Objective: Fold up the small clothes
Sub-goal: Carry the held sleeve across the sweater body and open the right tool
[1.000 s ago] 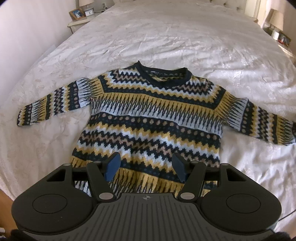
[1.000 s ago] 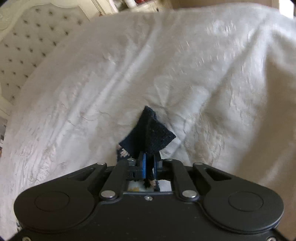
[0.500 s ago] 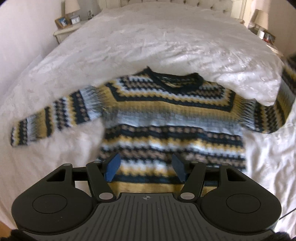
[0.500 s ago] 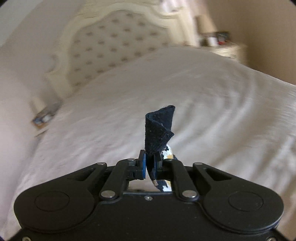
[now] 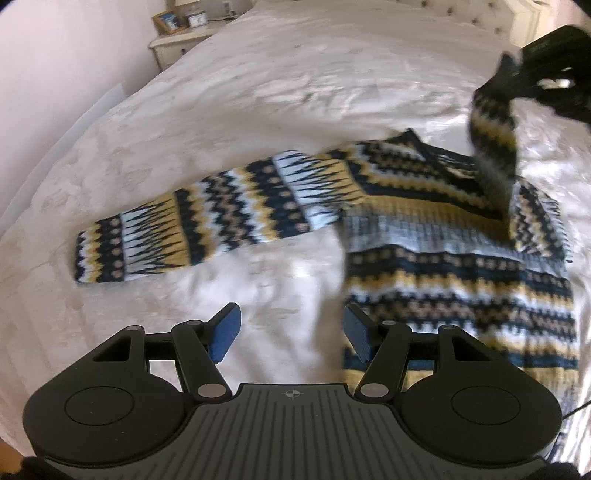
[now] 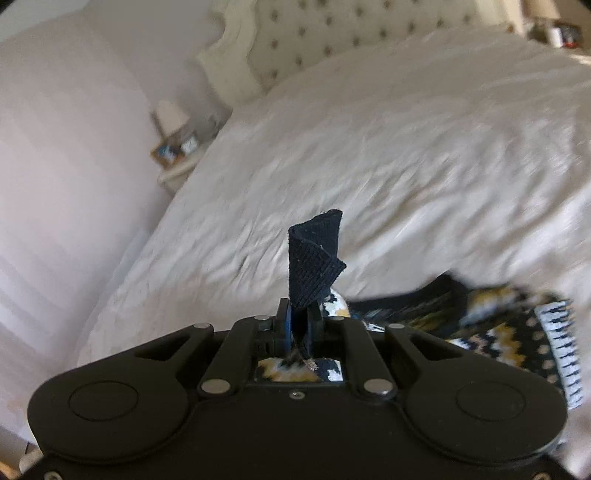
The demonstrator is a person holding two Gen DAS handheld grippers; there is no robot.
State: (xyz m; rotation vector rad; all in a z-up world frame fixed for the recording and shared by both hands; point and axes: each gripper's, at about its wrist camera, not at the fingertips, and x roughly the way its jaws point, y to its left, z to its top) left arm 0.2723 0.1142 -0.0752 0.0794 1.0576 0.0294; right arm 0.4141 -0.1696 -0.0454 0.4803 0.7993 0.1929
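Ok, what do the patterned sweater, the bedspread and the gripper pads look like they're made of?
Sweater: knitted yarn, probably wool or acrylic; ribbed stitches and woven-in zigzag bands show. Bedspread: cream fabric with slight sheen and crinkled texture, possibly quilted. Left hand-held gripper pads: blue, finely textured, matte, likely rubber.

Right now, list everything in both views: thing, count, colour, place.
sweater: 1, navy, yellow and pale blue knit, flat on the bed, one sleeve lifted over its body
bed cover: 1, white, wrinkled, under the sweater
headboard: 1, cream, tufted, far end of the bed
nightstand: 1, white, beside the bed, by the wall
picture frame: 1, wooden, on the nightstand
left claw: open, empty, over bare cover
right claw: shut on the sweater cuff
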